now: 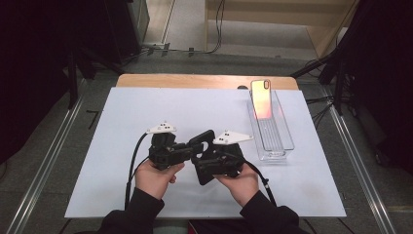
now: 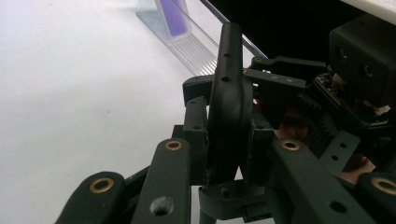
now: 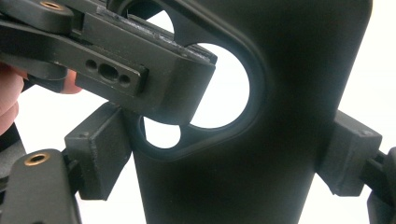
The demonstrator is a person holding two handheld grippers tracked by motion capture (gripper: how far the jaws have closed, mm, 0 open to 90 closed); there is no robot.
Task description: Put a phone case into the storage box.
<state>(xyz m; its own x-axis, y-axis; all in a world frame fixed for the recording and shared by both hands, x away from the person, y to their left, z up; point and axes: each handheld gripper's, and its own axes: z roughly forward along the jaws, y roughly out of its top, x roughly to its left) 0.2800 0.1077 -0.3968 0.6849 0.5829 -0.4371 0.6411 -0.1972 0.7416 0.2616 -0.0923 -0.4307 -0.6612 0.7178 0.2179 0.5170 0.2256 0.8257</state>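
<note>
A black phone case [image 1: 204, 157] is held up over the white mat between both grippers. My left gripper [image 1: 196, 146] is shut on the case's upper edge by the camera cut-out; in the left gripper view the case [image 2: 228, 107] stands edge-on between its jaws [image 2: 225, 144]. My right gripper [image 1: 206, 168] is shut across the case's width, and its pads [image 3: 100, 156] press both sides of the case [image 3: 280, 116]. The left gripper's finger [image 3: 140, 70] reaches in at the cut-out. A phone [image 1: 261, 99] leans in a clear tray [image 1: 277, 146] at the right.
The white mat [image 1: 122, 122] covers most of the wooden table [image 1: 195, 81]. The clear tray [image 2: 187, 44] with the phone [image 2: 173, 16] stands beyond the grippers. Metal rails run along both sides of the table, and cables lie on the floor behind.
</note>
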